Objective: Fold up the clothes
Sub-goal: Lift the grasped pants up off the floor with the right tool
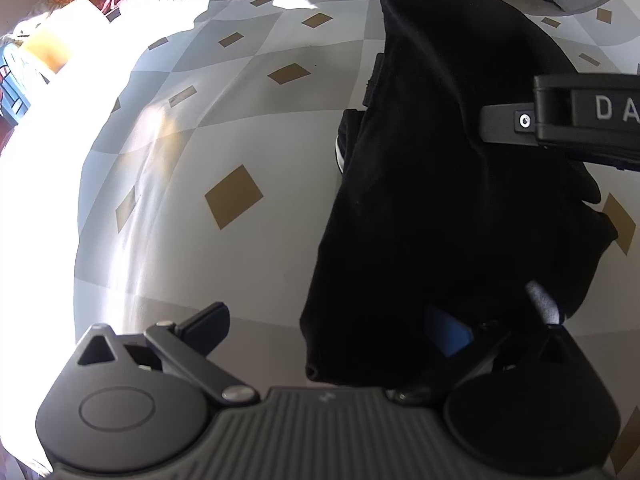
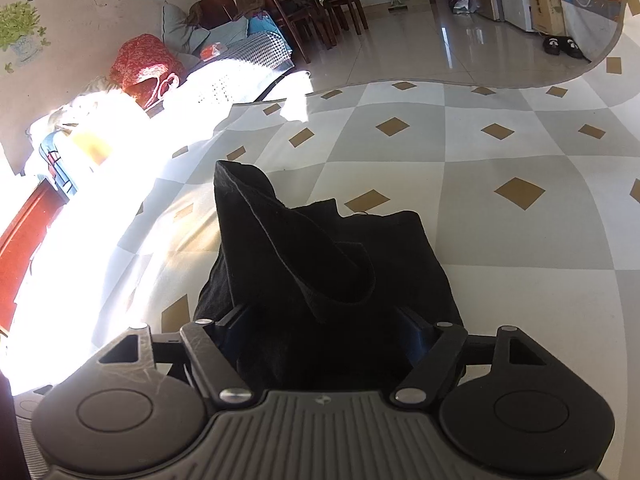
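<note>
A black garment [image 1: 440, 160] lies bunched on the checked grey-and-white tablecloth [image 1: 240, 140]. My left gripper [image 1: 328, 332] is open wide. Its left finger [image 1: 208, 328] is bare and the garment's near edge drapes over its right, blue-padded finger [image 1: 448, 338]. The right gripper's body [image 1: 580, 120] reaches in from the right onto the garment's top. In the right wrist view the garment [image 2: 320, 248] fills the gap between the parted fingers of my right gripper [image 2: 326, 324], with one fold standing up in a peak at the left. Its pads are hidden in the dark cloth.
Strong sunlight washes out the left side of the tablecloth [image 2: 520, 240]. A sofa with a red knitted item [image 2: 144, 60] and cushions lies beyond the table's left edge. Dining chairs [image 2: 304, 12] and a shiny floor are further back. Black shoes [image 2: 560, 46] sit at the far right.
</note>
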Tool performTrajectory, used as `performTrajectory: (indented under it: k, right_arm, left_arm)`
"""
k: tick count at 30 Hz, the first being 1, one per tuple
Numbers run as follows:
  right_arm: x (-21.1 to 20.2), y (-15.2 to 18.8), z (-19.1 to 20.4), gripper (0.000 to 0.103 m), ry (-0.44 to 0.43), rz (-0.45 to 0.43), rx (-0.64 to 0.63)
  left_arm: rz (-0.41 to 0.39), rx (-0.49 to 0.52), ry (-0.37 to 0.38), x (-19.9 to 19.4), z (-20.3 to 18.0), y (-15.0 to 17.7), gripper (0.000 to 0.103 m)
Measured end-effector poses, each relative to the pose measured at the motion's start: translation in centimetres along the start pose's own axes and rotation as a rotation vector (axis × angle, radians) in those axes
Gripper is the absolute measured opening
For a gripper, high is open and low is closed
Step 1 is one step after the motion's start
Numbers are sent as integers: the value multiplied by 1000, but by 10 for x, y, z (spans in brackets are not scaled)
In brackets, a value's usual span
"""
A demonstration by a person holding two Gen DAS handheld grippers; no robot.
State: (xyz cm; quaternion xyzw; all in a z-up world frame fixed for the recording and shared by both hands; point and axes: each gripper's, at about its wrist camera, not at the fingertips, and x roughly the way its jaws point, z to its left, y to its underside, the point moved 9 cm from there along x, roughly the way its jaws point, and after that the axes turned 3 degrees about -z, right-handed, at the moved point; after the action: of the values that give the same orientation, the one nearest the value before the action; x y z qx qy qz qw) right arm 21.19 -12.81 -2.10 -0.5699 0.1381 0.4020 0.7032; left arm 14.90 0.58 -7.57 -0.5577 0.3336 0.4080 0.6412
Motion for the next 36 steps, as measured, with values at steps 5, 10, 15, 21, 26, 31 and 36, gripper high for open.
performTrajectory:
  k: [5,10,15,21,26,31,36]
  right_arm:
    - [-4,-3,12,29,-37,-31,-51]
    - [-18,-8,18,12,-79,-54,-64]
    - [-38,-5,34,10,-154,-64,-119]
    - [-65,20,68,9,-258,-38,-255]
    - [-83,62,97,9,-319,28,-385]
    - [-87,107,112,9,-358,129,-505]
    - [-91,134,106,15,-358,216,-568]
  left_arm:
    - [-7,-38,9,-5,7,-5,103]
    - [-61,-136,7,-20,28,-20,103]
    - [-153,-226,-31,-45,59,-40,103]
    - [-191,-308,-13,-58,81,-46,103]
    - [-220,-364,1,-68,94,-50,103]
    - [-236,-361,16,-73,89,-48,103]
    - [-223,-312,50,-70,72,-42,103]
